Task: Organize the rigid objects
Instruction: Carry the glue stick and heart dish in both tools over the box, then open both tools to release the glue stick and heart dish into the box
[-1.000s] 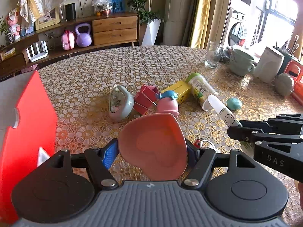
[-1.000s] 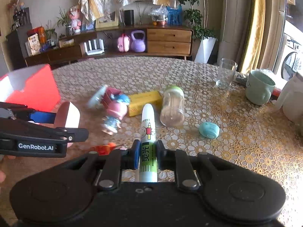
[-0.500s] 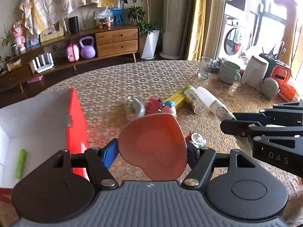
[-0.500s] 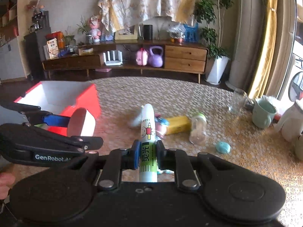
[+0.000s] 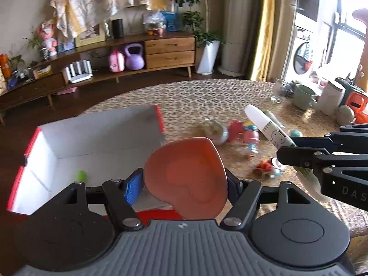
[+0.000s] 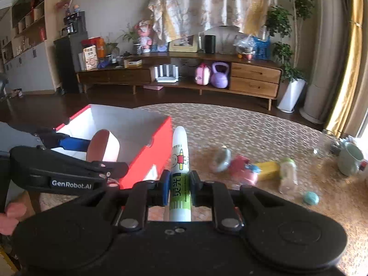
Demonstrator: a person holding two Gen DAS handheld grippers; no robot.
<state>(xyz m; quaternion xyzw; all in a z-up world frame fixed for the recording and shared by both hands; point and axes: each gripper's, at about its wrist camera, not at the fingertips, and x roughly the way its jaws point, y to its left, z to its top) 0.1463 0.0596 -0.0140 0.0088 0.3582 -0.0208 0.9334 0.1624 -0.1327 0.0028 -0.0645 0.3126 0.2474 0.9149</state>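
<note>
Since the earlier frames both tools have risen from the clutter and swung left, so that the red box (image 5: 92,147), formerly at the picture's left margin, now lies ahead of them with its white interior exposed. The left tool (image 5: 184,184) is clamped on a pink heart-shaped dish (image 5: 186,177), held on edge between the blue pads and positioned over the near right corner of the box. The right tool (image 6: 179,185) is closed narrow on a white and green glue stick (image 6: 180,168), which points forward along the fingers, its tip just beside the box's red right wall. The box sits at the left edge of the surface (image 6: 253,133); a small green item (image 5: 81,175) lies on its floor. The remaining objects lie in a loose group near the middle of the surface, blurred by motion: a pale round item (image 6: 222,158), a red and pink toy (image 6: 243,168), a yellow block (image 6: 268,169), a clear bottle (image 6: 287,172) and, nearer, a teal pebble-like piece (image 6: 311,197). A green mug (image 6: 350,162) stands at the right edge.
</note>
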